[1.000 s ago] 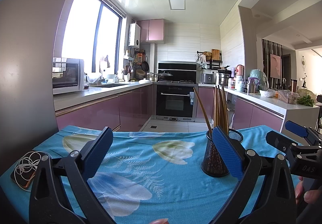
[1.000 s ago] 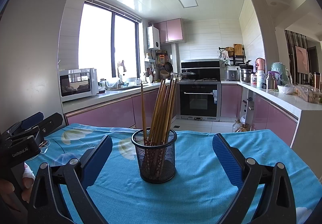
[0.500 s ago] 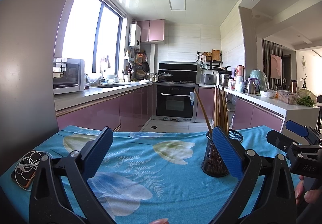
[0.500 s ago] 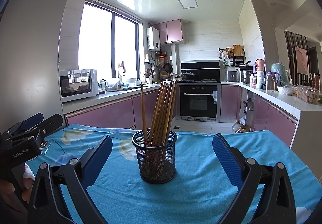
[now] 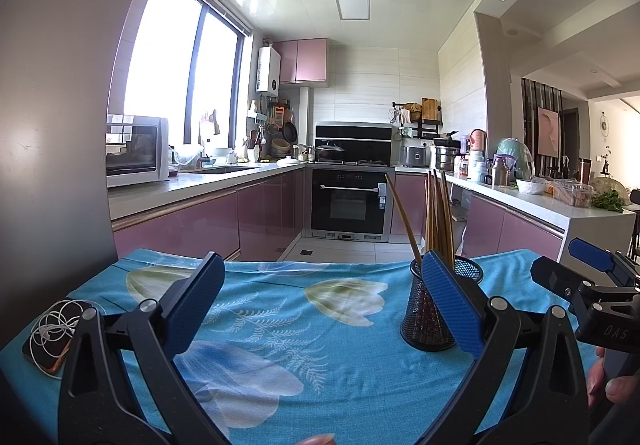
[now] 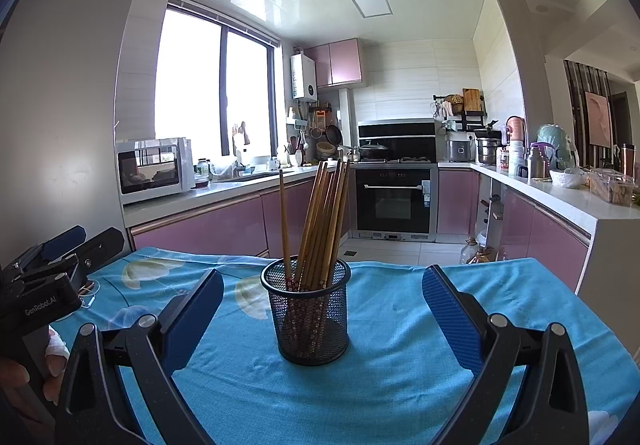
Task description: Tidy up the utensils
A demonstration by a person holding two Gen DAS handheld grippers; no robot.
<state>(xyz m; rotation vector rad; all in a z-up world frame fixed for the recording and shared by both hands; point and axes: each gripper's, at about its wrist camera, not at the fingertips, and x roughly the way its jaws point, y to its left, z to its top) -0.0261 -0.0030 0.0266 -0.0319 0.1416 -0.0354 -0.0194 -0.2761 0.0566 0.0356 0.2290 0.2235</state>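
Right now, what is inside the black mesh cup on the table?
The mesh cup holds a bundle of wooden chopsticks, standing upright and leaning; one stands apart on the left. Their lower ends show only dimly through the mesh, and the bottom is hidden.

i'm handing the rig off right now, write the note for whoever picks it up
Left hand-held gripper: open, empty, over the blue cloth, left of the holder.
Right hand-held gripper: open, empty, aimed straight at the mesh holder.
Chopsticks: all upright in the holder; one leans apart from the bunch.
Phone with earphones lies at the cloth's left edge.
Done: no loose chopsticks visible on the cloth.
Left: probably nothing, or just straighten the stray one.
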